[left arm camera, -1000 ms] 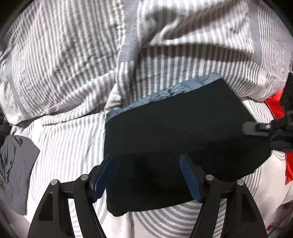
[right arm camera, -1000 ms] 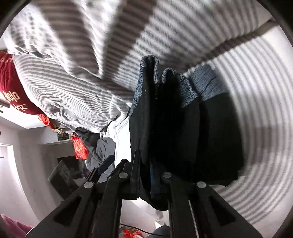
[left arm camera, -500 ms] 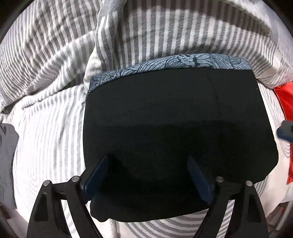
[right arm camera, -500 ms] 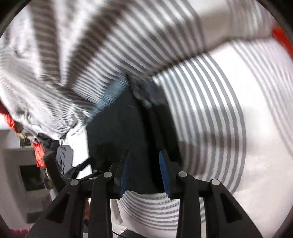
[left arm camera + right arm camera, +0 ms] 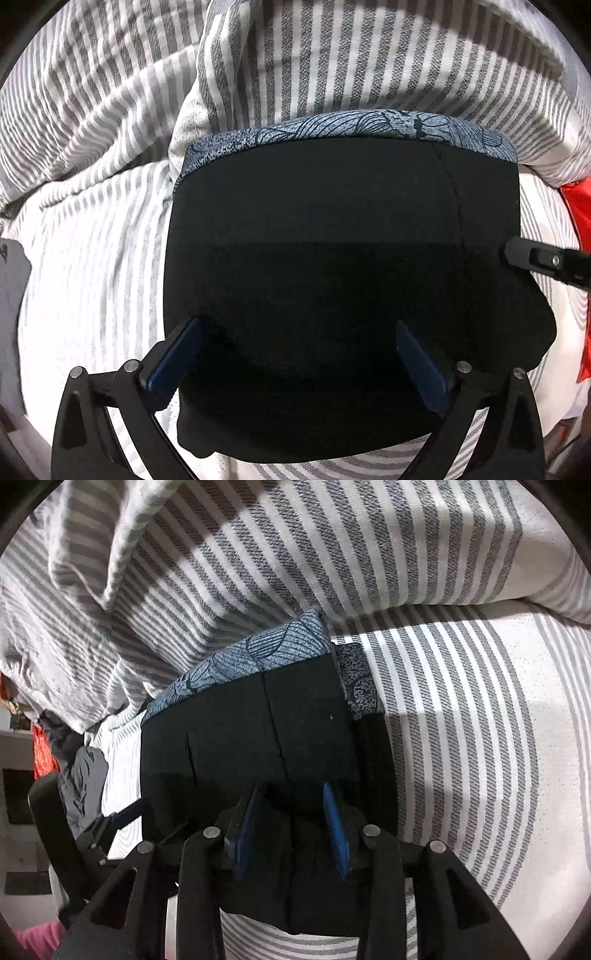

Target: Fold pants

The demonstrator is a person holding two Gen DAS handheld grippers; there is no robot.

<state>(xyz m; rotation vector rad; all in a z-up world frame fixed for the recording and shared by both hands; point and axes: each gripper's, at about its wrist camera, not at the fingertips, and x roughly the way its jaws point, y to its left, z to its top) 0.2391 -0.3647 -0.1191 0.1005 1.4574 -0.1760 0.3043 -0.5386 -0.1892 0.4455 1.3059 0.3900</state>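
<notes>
On the striped bed sheet (image 5: 92, 266), folded black pants (image 5: 332, 258) lying flat, rumpled striped duvet (image 5: 332, 66) behind, grey garment (image 5: 83, 775) aside, left claw (image 5: 299, 354) spread wide above them, right claw (image 5: 293, 830) parted, gripping nothing.

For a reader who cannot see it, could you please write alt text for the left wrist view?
Folded black pants with a blue patterned edge lie on a grey-and-white striped bedsheet. The left gripper is open above their near edge.
</notes>
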